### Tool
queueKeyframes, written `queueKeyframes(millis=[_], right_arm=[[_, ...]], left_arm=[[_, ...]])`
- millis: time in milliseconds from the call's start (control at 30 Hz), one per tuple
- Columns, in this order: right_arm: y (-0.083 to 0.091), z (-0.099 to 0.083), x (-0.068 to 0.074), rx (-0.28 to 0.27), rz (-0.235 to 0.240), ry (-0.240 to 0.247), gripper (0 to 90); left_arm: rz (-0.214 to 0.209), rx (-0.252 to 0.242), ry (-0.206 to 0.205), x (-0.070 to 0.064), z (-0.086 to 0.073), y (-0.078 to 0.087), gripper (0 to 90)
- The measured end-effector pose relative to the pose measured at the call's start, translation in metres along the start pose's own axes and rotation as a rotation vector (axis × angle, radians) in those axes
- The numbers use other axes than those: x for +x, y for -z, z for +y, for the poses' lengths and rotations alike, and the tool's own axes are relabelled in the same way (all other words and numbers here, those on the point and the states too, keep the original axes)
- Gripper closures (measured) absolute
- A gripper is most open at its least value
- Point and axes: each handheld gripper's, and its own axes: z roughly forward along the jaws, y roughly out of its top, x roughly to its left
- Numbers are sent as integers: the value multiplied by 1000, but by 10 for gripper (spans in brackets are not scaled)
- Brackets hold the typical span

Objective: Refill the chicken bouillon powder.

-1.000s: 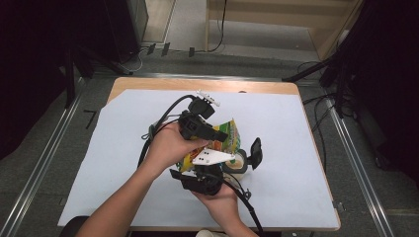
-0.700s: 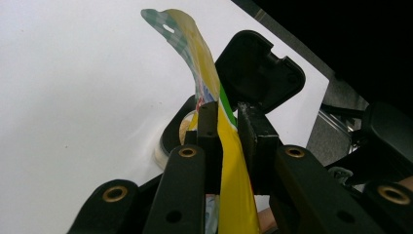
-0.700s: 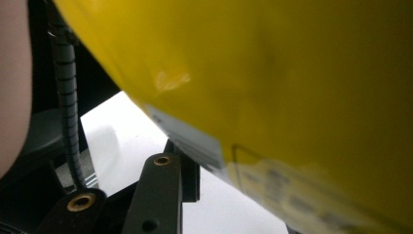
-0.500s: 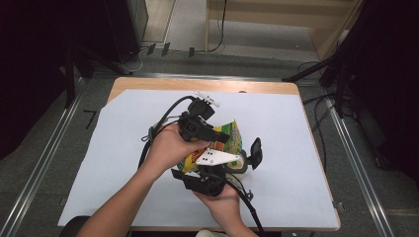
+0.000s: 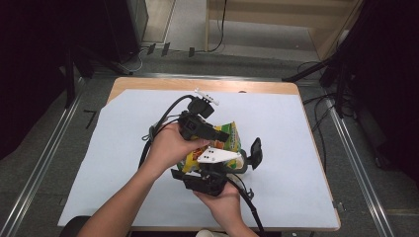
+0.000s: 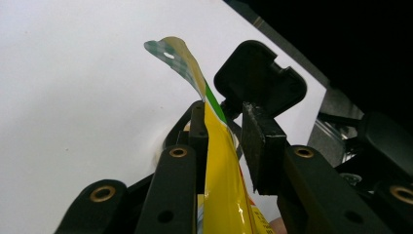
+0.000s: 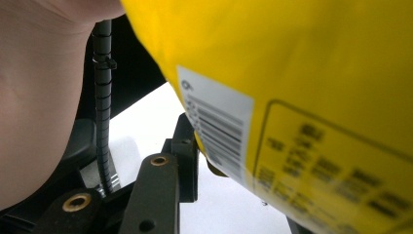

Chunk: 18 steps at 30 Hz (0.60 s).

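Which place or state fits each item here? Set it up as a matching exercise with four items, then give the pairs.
Items:
1. yellow packet
2. left gripper
3. white sheet
4. barcode

Places or states:
A. spread over the wooden table
B. printed on the packet's yellow face
C. held between both grippers above the sheet
D. jaws closed on the packet's thin upper edge

Pairs: 1-C, 2-D, 3-A, 4-B
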Motion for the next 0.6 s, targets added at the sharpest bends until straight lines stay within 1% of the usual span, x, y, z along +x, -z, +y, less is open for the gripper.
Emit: queueKeyframes(millis=[33,100,133,233,467,600], right_arm=[[0,-1,-1,3,-1,-2,669],[0,-1,-1,6,-7,5,668],[0,-1,0,8,-10,8,666],[0,-2,1,11,-24,17,655],[0,-3,2,11,-46,36,673],[0,-3,2,9,-50,48,680]], left_arm=[[14,4,-11,-1,0,0,769],[25,-1,-20,-2,0,0,791],[36,0,-29,-2,0,0,807],[48,3,-30,-3,0,-1,817],[47,2,-33,-4,0,-1,813],[47,2,-39,-4,0,-1,811]])
